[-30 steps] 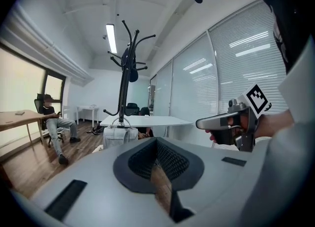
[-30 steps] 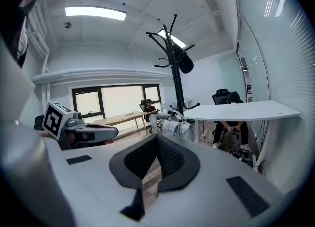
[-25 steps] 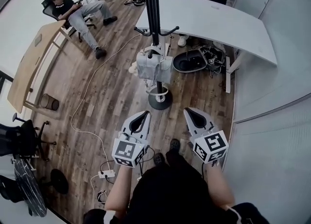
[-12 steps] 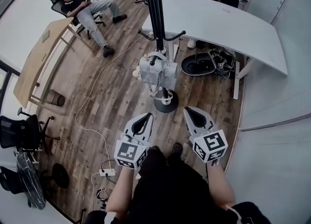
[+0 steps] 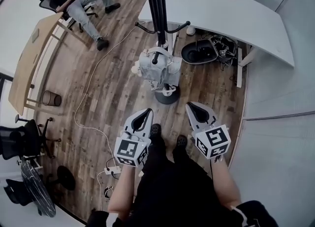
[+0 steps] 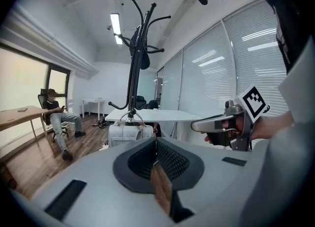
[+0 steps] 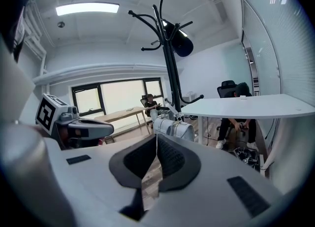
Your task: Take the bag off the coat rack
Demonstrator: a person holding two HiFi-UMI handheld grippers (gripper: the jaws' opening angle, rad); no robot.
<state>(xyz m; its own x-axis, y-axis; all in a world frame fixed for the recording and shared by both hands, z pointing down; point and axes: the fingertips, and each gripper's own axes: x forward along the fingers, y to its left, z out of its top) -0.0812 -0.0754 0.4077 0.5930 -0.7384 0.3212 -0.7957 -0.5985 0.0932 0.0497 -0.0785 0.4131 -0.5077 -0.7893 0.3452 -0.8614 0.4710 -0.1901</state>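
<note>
The left gripper (image 5: 146, 112), a pale grey two-jaw tool carrying a marker cube, sits at the lower middle of the head view. Its jaws are pressed together with nothing between them. The right gripper (image 5: 191, 105), its twin just to the right, is closed and empty as well. Both point up the frame and are well apart from the bag.

The small pale grey boxy handbag (image 5: 156, 69) hangs at the centre of the frame against the black metal coat rack (image 5: 158, 4). Its looped handles (image 5: 156, 53) are caught over a low curved hook.

The bag looks light and fairly stiff-sided, with a smooth skin that the pads could slide on. It is likely to swing on the hook once touched. The handles near their top seem the better hold: open the jaws, pinch there, then lift up and out past the hook's tip. The other gripper could steady the body.
</note>
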